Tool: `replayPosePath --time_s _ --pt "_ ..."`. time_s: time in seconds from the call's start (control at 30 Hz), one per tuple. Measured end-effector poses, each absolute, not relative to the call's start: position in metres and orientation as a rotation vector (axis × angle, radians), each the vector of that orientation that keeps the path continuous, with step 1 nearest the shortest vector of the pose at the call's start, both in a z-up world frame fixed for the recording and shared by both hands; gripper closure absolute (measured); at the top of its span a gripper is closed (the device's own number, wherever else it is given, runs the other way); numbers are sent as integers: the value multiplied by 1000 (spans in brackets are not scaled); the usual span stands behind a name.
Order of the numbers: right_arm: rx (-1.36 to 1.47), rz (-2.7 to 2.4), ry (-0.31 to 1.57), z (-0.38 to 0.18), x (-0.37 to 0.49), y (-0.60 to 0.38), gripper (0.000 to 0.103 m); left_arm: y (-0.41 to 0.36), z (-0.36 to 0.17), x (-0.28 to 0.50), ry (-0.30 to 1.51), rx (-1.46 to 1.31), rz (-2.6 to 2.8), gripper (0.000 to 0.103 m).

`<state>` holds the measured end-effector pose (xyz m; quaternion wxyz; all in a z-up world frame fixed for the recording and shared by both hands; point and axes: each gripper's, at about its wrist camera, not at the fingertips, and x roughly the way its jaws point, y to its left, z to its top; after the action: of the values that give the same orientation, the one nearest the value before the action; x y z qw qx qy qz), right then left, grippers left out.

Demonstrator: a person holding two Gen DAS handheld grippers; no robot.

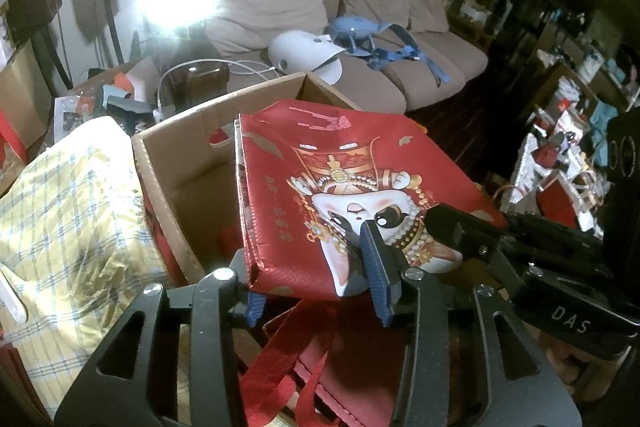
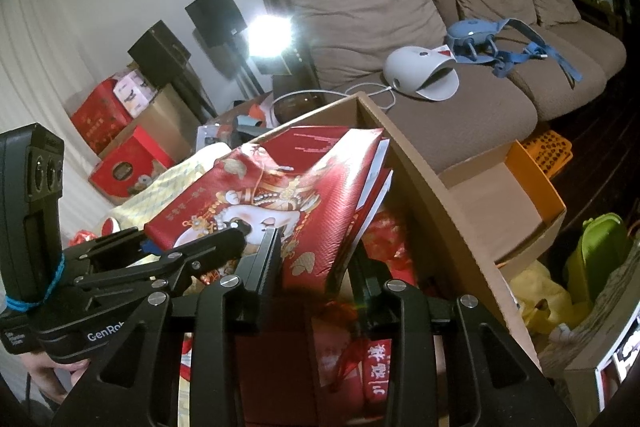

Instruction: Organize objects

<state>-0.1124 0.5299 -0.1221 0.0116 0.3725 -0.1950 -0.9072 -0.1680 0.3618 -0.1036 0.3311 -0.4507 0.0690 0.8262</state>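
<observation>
The left gripper (image 1: 316,267) straddles the near bottom edge of the red bag (image 1: 340,179); its blue pads sit at both sides of the fabric, but whether they press on it cannot be told. The right gripper (image 2: 316,259) brackets the same bag (image 2: 280,195) at its near right corner, jaws part-spread, and contact is likewise unclear. The bag lies flat and tilted over the open top of the carton (image 1: 180,163), its far end near the carton's far corner, its red straps (image 1: 296,355) hanging below the left gripper.

The step in hand is judged to be lowering the bag into the carton.

1. Confirm both pinches on the fabric before moving; the woven surface probably slips.
2. Keep both grippers level with each other so the bag stays flat.
3. Steer the far end inside the carton's far wall.
4. Clear the straps of the near rim, then release.

The checked cloth (image 1: 72,211) at the carton's left edge may snag.
</observation>
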Motion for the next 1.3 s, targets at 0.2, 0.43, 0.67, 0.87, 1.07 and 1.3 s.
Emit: replayPosePath --time_s 0.2,0.43,0.67,0.87,1.07,1.3 --pt "1159 -2827 -616 -122 -112 530 70 363 -105 -165 177 -1173 2162 63" --pt "1153 -2838 -627 -120 -110 531 67 363 -106 -166 169 -1173 2174 64" --pt "1163 -2873 -597 -121 -109 533 62 361 -106 -170 187 -1183 2209 67" --pt "1182 -2866 -586 -122 -111 531 62 362 -108 -172 192 -1183 2215 67" --pt "1186 -2871 -596 -122 -113 531 62 358 -115 -182 170 -1211 2273 57" --pt "1196 -2869 -600 -122 -113 533 62 347 -107 -184 83 -1188 2281 44"
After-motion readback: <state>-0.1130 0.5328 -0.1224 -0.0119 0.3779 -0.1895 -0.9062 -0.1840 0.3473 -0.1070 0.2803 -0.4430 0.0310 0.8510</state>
